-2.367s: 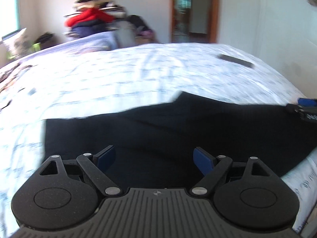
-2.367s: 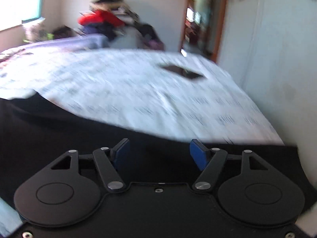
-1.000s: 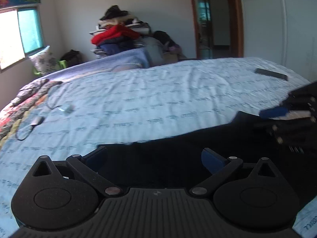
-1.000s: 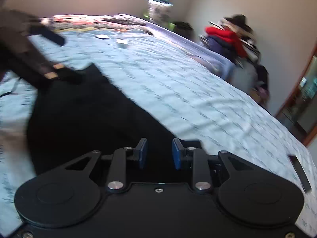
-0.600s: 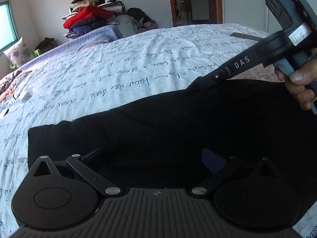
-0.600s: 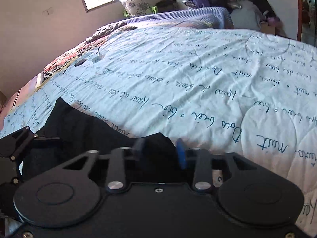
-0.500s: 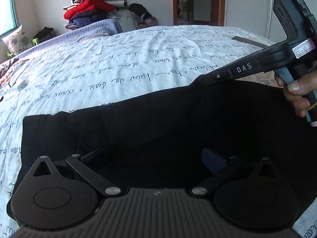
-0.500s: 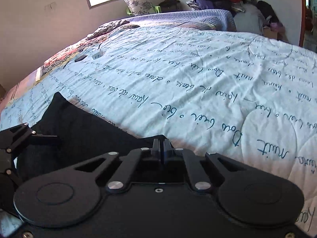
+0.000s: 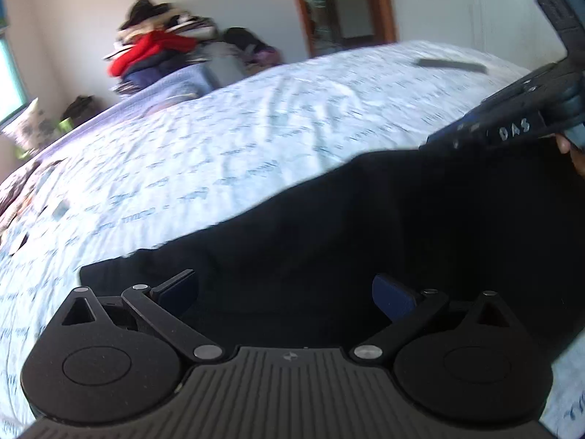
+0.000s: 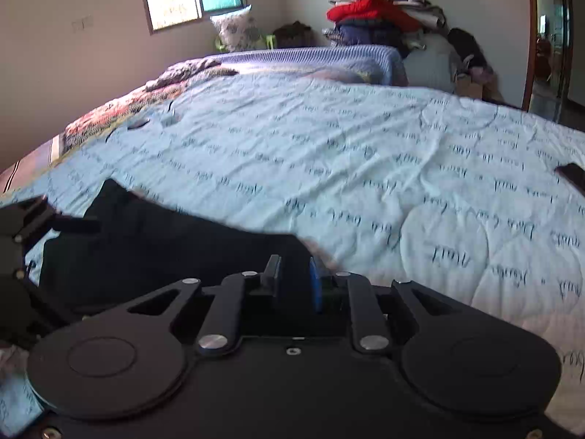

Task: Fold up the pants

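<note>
I see the black pants (image 9: pixel 384 226) lying flat on the light blue bedcover (image 9: pixel 226 139) with printed handwriting; in the left wrist view they fill the lower middle and right of the frame, with one edge running from the lower left up to the right. My left gripper (image 9: pixel 285 292) is at the bottom centre of that view, its jaws standing wide apart over the dark cloth, and nothing is pressed between the blue pads (image 9: pixel 393 296). In the same view the right gripper (image 9: pixel 438 141) comes in from the upper right edge, its tip at the far edge of the pants, with a fingertip of the person's hand (image 9: pixel 576 153) behind it. In the right wrist view my right gripper (image 10: pixel 294 280) is at the lower centre, jaws with only a narrow gap and opening; the pants edge lies right at the fingers, but everything there is black, so I cannot tell if cloth is between the pads. The pants (image 10: pixel 153 245) spread to the left in this view, and the left gripper (image 10: pixel 25 226) shows at the left edge. A thin dark flat object (image 9: pixel 451 64) lies on the bedcover, upper right. A pile of clothes (image 10: pixel 376 18) with a red piece stands by the far wall.
</note>
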Motion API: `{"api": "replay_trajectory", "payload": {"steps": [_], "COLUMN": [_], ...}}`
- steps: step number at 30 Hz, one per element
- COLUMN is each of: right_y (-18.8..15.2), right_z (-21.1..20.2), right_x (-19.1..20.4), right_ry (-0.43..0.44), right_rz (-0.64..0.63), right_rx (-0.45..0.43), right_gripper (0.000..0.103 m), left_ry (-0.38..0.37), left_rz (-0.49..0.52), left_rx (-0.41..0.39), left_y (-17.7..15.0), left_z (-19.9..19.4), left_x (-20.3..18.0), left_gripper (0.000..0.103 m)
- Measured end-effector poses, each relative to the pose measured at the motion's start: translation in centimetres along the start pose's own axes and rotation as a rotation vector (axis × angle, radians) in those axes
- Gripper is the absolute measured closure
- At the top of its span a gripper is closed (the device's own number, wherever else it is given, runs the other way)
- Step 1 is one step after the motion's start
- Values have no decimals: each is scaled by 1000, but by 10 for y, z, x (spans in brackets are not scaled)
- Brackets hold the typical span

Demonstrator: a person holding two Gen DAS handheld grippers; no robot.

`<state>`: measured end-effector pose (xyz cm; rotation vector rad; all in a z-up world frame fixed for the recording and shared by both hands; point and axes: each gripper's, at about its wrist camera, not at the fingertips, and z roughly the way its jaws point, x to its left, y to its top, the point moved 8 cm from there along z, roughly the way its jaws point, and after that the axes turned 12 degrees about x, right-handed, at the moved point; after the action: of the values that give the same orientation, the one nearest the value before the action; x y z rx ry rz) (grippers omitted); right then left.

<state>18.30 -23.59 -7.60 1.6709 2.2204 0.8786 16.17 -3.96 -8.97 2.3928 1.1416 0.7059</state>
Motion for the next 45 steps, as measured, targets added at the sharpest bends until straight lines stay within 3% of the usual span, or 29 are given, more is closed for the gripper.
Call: {"api": "replay_trajectory", "payload": {"steps": [1,4,6,8,9,11,12,14,17,20,23,26,28,29,32,35,38,40,43,45], "right_y": [-17,-43,-48,-55,-61,-81,-96,-115,-141,-155,-167,-186,-205,-211,-222,-221,-212,-208,-216,-218], "right_z": [8,-8,-30,-45,-46,-40,-39,-56,-91,-132,-161,-161,-148,-147,-157,-183,-195,-187,-166,-169], "right_x": [1,5,1,9,13,20,21,14,-6,-43,-96,-132,-141,-134,-115,-129,-164,-191,-217,-209], "right_ry": [-27,-97,-197,-168,-127,-125,-165,-165,-178,-256,-386,-443,-466,-484,-508,-473,-523,-552,-554,-557], "right_rz": [-36,-115,-96,-90,-80,-110,-139,-92,13,160,347,437,454,400,270,345,402,431,440,382], "right_rx": [65,64,32,-11,-8,40,49,31,25,-84,-171,-131,-34,-25,9,-76,-136,-116,5,14], "right_gripper": [80,80,72,70,61,56,56,56,56,57,46,31,30,30,29,29,26,26,26,25], "left_ry": [13,66,65,26,-11,-73,-75,-17,15,-107,-220,-294,-290,-290,-330,-341,-338,-336,-333,-329], "left_rz": [35,80,73,54,54,86,121,192,212,177,144,140,157,151,153,124,107,113,180,172], "left_rx": [8,-27,-44,-82,-93,-83,-57,-29,-84,-116,-93,-70,17,36,-2,-38,-76,-61,30,-14], "left_y": [-4,-13,-11,-1,3,5,2,-7,-2,22,45,61,57,53,43,55,78,87,78,71], "left_z": [3,-6,-16,-28,-33,-33,-29,-21,-35,-46,-41,-18,5,10,-2,-13,-15,-8,12,7], "left_x": [-7,-13,-13,-18,-24,-40,-50,-66,-77,-97,-132,-176,-198,-204,-206,-206,-215,-228,-249,-248], "left_gripper": [1,1,2,1,1,0,0,4,5,3,3,2,6,7,6,6,4,4,6,5]}}
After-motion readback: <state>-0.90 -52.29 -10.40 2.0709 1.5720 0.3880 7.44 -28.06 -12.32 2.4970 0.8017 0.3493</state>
